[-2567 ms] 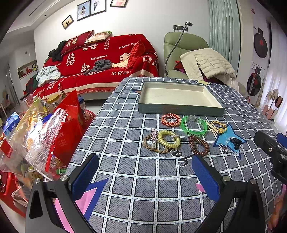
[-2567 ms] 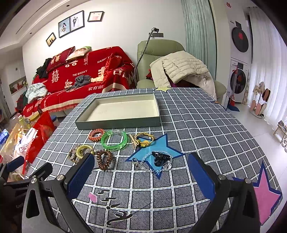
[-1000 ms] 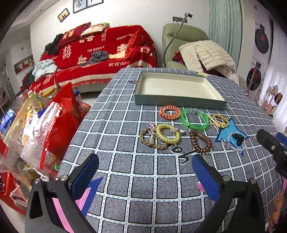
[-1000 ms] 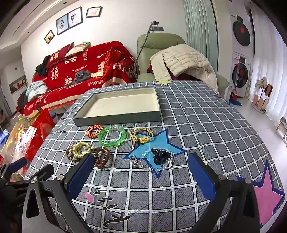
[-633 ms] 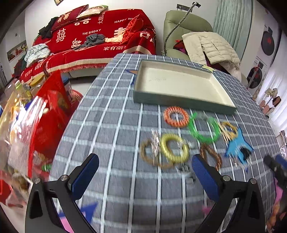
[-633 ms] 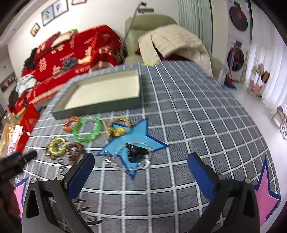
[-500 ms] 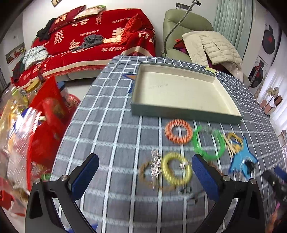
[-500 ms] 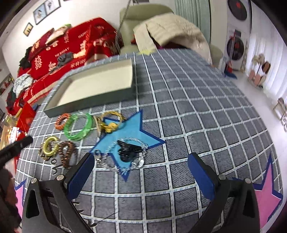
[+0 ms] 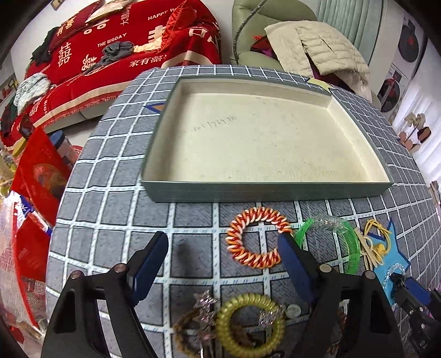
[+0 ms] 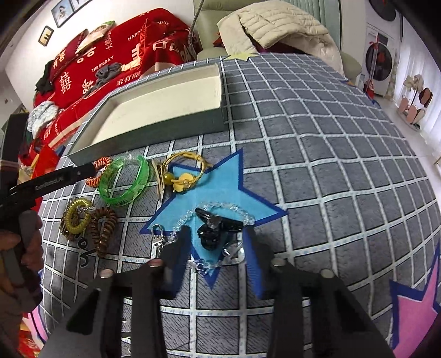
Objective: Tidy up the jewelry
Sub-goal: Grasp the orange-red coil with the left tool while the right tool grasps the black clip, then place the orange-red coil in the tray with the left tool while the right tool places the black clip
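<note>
The left gripper [image 9: 223, 247] is hanging wide, jaws just easing inward a touch and gripping nothing, with the orange-and-white spiral band [image 9: 257, 242] lying flat on the checked tablecloth [image 9: 110, 209] between its blue pads, nearer the right one. Nearer than that, right at the bottom edge, one yellow coil tie [image 9: 249, 325] is sitting on a brown braided band [image 9: 183, 327], partly cut off by the gripper's frame, with sparkly clips on top that are hard to make out. Off to the right, one green bangle [image 9: 346, 242] is showing, half hidden behind the right finger, and beside it one yellow cord tie [image 9: 376, 242].

On the other side, the right gripper [image 10: 217, 247] has just been closing in, its jaws now narrow around the black hair clip [image 10: 213, 228] and clear bead chain [image 10: 220, 206] on the blue star [image 10: 220, 187]; whether the pads are touching them cannot be told through the blur. One brown coil tie [image 10: 103, 231] is lying to the left.

Farthest back, one shallow grey tray [image 9: 261, 190] is standing on the cloth, cream inside. Beyond it, a red-covered sofa [image 9: 115, 46] and a green armchair [image 9: 256, 16].
</note>
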Motion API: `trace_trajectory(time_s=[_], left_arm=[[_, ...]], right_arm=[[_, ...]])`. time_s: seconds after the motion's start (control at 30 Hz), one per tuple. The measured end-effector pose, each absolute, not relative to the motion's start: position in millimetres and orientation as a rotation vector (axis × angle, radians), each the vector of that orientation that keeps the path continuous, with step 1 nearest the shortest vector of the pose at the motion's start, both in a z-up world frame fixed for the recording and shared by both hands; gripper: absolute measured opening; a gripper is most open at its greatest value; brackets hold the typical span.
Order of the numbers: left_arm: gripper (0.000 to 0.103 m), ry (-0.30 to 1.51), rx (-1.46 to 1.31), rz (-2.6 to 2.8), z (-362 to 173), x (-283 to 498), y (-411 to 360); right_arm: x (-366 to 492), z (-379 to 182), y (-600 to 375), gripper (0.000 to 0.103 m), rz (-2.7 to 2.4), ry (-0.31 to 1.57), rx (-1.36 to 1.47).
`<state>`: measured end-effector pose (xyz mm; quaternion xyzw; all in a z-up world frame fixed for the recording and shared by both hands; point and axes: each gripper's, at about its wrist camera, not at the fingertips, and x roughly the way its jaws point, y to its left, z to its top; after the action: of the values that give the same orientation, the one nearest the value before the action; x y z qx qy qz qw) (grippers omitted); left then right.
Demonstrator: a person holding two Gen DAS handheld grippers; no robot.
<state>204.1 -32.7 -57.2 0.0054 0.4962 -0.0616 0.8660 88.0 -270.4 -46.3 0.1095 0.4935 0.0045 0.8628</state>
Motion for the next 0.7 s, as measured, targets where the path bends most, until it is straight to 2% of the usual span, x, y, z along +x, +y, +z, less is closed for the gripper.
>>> trace_trajectory(time_s=[0.13, 0.17, 0.2, 0.27, 0.3, 0.33, 0.4, 0.47, 0.7], left_arm=[[0.09, 1.035, 0.005, -0.155, -58, 206, -39], [0.088, 1.03, 0.015, -0.157, -57, 206, -41], [0.082, 1.022, 0.023, -0.16, -58, 205, -41], [0.076, 1.012, 0.04, -0.174, -56, 204, -46], [0.066, 1.006, 0.046, -0.185, -56, 203, -48], [0.046, 1.013, 0.063, -0.196, -57, 202, -51], [0.035, 1.029, 0.105, -0.201, -63, 202, -56], [0.032, 1.013, 0.096, -0.236, -63, 198, -57], [0.032, 0.959, 0.026, -0.308, -40, 184, -49]], right_arm=[[93, -48, -266, 0.03, -0.004, 1.025, 0.219], [95, -50, -264, 0.025, -0.008, 1.032, 0.215], [96, -51, -263, 0.021, -0.006, 1.044, 0.216], [95, -51, -259, 0.019, -0.012, 1.046, 0.184], [94, -50, -257, 0.019, -0.014, 1.044, 0.17], [92, -50, -256, 0.019, -0.012, 1.042, 0.164], [90, -46, -257, 0.019, 0.0, 1.028, 0.18], [88, -41, -260, 0.019, 0.019, 1.01, 0.206], [88, -21, -273, 0.019, 0.066, 0.957, 0.282]])
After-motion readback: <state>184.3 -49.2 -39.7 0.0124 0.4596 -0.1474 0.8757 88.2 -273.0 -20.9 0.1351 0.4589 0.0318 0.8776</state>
